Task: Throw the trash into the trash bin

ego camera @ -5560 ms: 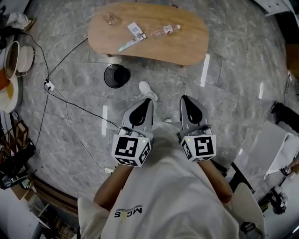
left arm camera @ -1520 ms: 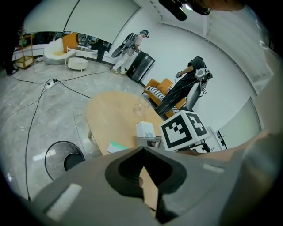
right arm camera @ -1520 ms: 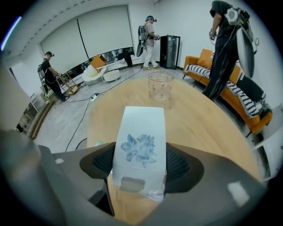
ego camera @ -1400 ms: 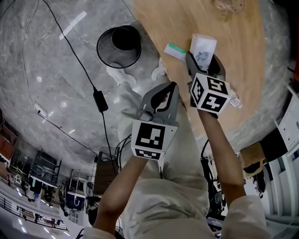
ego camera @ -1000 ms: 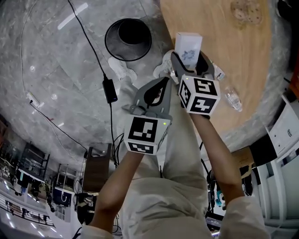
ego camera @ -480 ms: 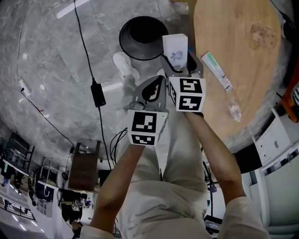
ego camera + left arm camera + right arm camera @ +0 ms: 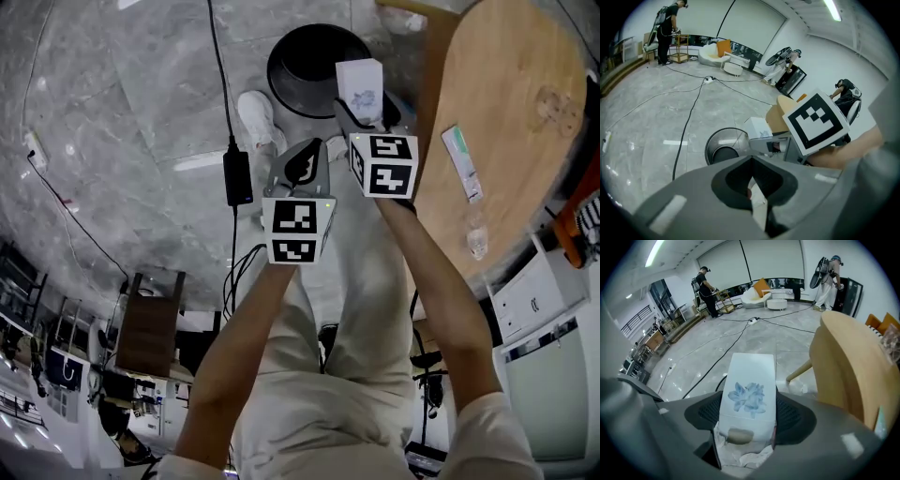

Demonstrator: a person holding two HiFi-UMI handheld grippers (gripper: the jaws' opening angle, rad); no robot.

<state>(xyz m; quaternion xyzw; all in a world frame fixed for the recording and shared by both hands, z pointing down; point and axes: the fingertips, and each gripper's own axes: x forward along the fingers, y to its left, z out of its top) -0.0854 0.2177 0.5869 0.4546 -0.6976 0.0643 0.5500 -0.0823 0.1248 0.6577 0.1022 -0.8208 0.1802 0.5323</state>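
Tissue pack (image 7: 360,86), white with a blue flower, is sitting clamped by its sides in my right gripper (image 7: 364,111), above the black trash bin's (image 7: 300,66) right edge. I am judging it light and squashy. My left gripper (image 7: 304,155) is hanging closed, empty.

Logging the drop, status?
Right tool shut on white flower-print tissue pack. Left tool shut, empty. Pack at rim of round black trash bin, not released. Nothing between them.

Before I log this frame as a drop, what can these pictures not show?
- Inside of the trash bin: head view, dark, partly covered by the tissue pack.
- Trash bin in the right gripper view: nearly all behind the tissue pack.
- Print on the flat packet, head view: too small.
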